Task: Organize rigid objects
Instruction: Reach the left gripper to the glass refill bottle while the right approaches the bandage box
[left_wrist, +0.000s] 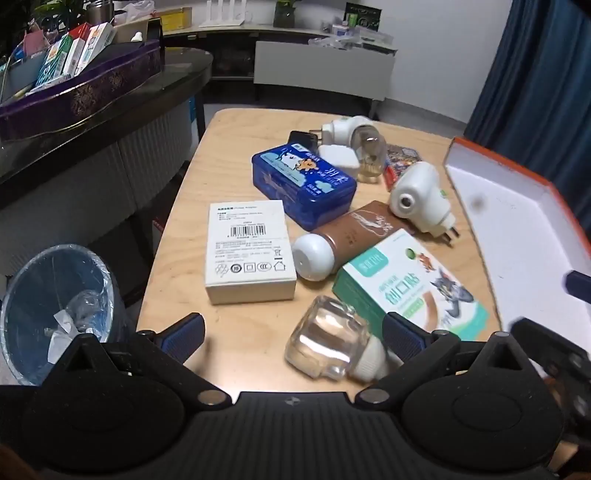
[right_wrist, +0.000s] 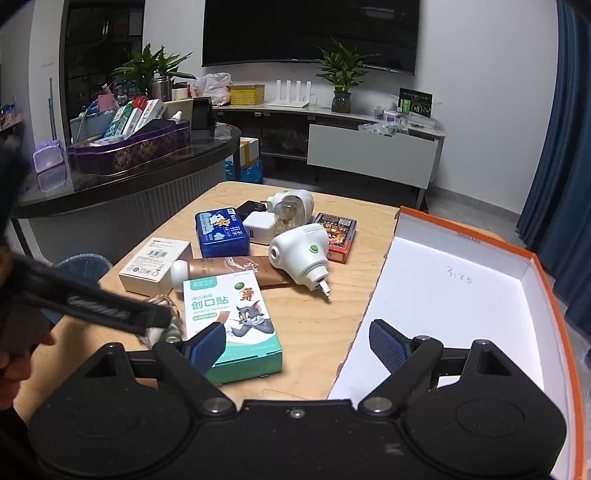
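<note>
From the left wrist view, the left hand-held gripper (left_wrist: 293, 334) hangs with its jaws spread wide and nothing clamped, tilted down over the near end of the wooden table (left_wrist: 236, 122). Just ahead of it lies a clear glass bottle with a white cap (left_wrist: 328, 341), on its side, partly between the jaws but not pressed by either pad; it looks smooth, hard and probably breakable, so the ribbed cap end or the flat sides seem the safer hold. Beyond it sit a white carton (left_wrist: 249, 251), light and stiff with flat faces easy to pinch, a blue tin (left_wrist: 304, 182) that is rigid but wide, a brown tube with a white cap (left_wrist: 343, 240) that may roll, a green bandage box (left_wrist: 410, 288) and a white plug-in device (left_wrist: 421, 199) with rounded, slippery-looking shell and bare prongs. The things crowd together, several touching, leaving open tabletop only at the near left; off that edge stands a lined bin (left_wrist: 55, 306). From the right wrist view, the right hand-held gripper (right_wrist: 299, 341) is likewise spread apart and empty, one pad over the near corner of the green bandage box (right_wrist: 231, 325), the other over the orange-rimmed open box (right_wrist: 476, 236). That box is bare inside and lies just beside the clutter, a likely place for the goods, though its raised wall must be cleared. The left tool (right_wrist: 92, 302) crosses the near left, so the two could collide.
</note>
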